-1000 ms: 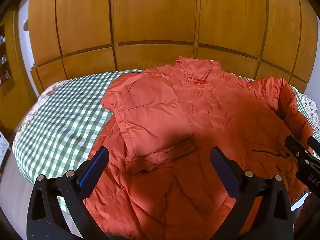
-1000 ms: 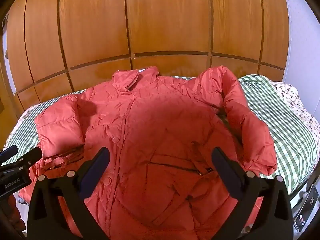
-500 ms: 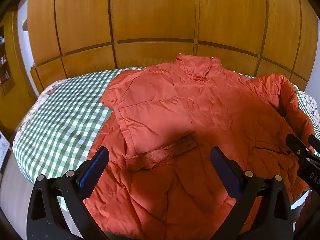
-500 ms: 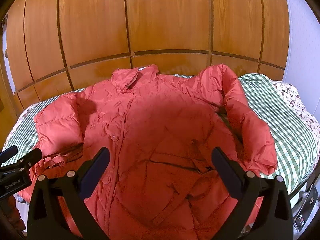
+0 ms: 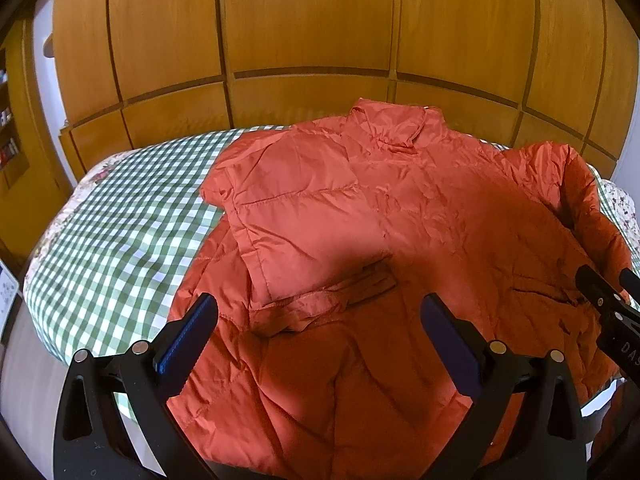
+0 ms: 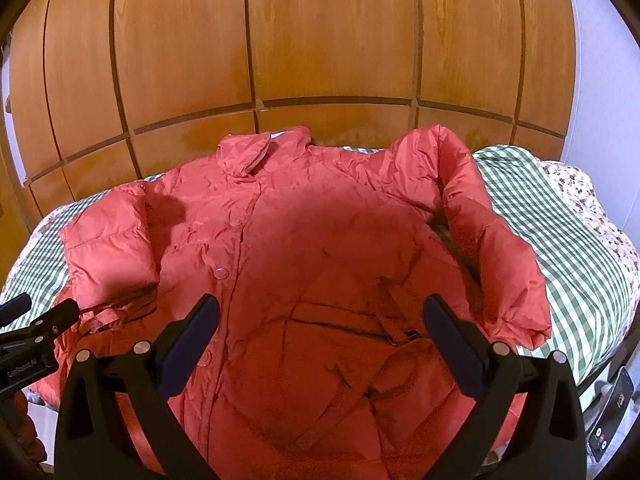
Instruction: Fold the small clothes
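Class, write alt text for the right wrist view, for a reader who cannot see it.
An orange-red padded jacket lies front-up on a green checked bedspread, one sleeve folded in, the other sleeve humped up. The open right gripper hovers above it; wooden wardrobe doors stand behind.

jackets: 1 orange-red jacket (image 6: 304, 264); sleeves: 2; beds: 1 bed (image 5: 120, 240) with checked cover; grippers: 2, left gripper (image 5: 316, 316), right gripper (image 6: 320, 316); fingers: 2 each; phones: 1 phone (image 6: 610, 420) near right
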`<state>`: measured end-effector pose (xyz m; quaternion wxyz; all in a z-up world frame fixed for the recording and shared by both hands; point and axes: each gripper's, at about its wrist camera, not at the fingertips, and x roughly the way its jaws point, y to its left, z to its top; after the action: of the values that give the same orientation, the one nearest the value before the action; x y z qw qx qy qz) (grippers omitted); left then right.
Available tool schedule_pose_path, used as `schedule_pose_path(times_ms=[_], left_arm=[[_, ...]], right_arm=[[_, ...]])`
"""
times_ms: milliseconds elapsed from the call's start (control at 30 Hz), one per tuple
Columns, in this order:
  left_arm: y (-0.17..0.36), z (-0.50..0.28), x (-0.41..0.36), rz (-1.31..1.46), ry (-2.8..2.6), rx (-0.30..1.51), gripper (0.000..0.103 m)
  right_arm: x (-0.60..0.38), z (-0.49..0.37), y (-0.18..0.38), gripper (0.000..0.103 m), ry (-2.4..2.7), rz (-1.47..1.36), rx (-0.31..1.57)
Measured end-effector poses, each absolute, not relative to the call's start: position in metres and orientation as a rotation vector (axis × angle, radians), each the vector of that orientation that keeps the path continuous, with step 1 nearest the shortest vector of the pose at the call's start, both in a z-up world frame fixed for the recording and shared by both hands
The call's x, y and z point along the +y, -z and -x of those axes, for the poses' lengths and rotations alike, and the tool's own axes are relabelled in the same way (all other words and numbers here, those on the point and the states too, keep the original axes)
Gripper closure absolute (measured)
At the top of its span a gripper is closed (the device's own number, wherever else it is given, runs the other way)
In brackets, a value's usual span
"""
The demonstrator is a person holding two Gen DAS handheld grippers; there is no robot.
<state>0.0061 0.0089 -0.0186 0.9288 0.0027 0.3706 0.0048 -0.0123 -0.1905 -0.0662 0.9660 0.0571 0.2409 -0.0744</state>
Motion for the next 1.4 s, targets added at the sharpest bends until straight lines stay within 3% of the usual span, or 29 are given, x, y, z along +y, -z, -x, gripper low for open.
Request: schedule_pose_path(times_ms=[1167, 1400], left_arm=[[0.031, -0.017, 0.007, -0.033, 0.028, 0.831, 0.003], [0.029, -0.032, 0.010, -0.045, 0.124, 0.838, 0.003]], right_arm=[[-0.187, 0.005, 0.072, 0.002, 0.140, -0.094, 0.519], [-0.200, -0.028, 0.060, 0.002, 0.197, -0.047, 0.467]])
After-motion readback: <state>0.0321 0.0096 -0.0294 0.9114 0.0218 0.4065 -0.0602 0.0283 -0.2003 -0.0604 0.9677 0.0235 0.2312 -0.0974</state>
